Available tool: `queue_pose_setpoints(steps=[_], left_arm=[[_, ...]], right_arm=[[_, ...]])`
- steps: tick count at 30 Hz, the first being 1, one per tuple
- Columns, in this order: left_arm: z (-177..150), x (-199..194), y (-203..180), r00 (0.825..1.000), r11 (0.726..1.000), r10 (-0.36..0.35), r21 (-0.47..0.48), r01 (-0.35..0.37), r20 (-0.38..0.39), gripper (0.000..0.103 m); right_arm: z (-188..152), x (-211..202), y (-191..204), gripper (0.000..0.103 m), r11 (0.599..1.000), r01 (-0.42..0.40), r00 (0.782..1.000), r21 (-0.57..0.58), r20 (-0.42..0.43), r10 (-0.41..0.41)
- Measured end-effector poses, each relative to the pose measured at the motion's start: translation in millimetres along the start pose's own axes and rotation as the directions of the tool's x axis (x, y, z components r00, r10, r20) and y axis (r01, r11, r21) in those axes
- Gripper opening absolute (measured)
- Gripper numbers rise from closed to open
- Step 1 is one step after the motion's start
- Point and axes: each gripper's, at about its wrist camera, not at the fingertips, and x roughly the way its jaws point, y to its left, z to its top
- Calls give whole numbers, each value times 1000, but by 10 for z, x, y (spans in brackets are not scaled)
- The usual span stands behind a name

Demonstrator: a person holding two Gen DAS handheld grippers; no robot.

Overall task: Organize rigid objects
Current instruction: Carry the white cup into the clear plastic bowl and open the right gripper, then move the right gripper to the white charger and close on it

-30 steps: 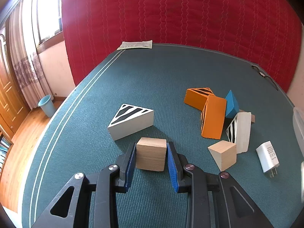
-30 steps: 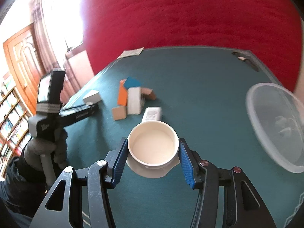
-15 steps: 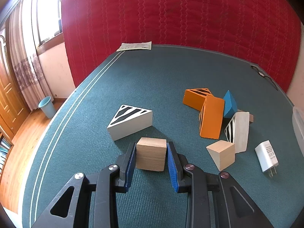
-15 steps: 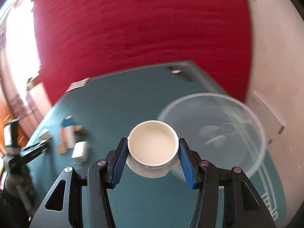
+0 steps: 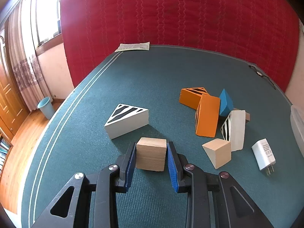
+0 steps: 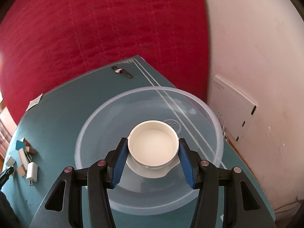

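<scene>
Right tongs (image 6: 153, 153) are clamped on the cup (image 6: 153, 146) over the basin (image 6: 199, 102), probably high enough to bounce out if dropped, while left tongs (image 5: 151, 156) grip the cube (image 5: 151, 153) by the wedges on the counter (image 5: 152, 79).

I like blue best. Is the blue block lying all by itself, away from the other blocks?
No, the blue block leans against the orange block in the pile.

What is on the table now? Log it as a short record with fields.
surface: teal table
left gripper: shut on wood cube
right gripper: shut on white cup, above clear basin
loose blocks: striped white wedge, orange wedge, blue block
other: charger, paper
</scene>
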Motion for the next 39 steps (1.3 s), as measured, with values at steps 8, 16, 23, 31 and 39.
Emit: queue_pose_setpoints(steps=[8, 16, 23, 31, 39], left_arm=[[-14, -29, -33, 1000, 1000, -17, 12, 17, 4, 33], [-5, -68, -63, 999, 999, -31, 16, 31, 9, 33], [-8, -150, -130, 998, 998, -55, 28, 54, 23, 33], [-18, -245, -257, 995, 994, -90, 60, 88, 37, 33], [-3, -348, -356, 991, 989, -122, 86, 117, 53, 33]], right_arm=[[-11, -1, -49, 55, 1000, 5, 1000, 11, 5, -5], [-47, -37, 87, 56, 999, 26, 999, -19, 47, -25], [-94, -278, 390, 56, 995, 9, 992, -100, 127, 4], [-360, -379, 946, 56, 948, -222, 973, -226, 12, 231], [-709, -345, 1547, 56, 840, -452, 891, -300, -184, 414]])
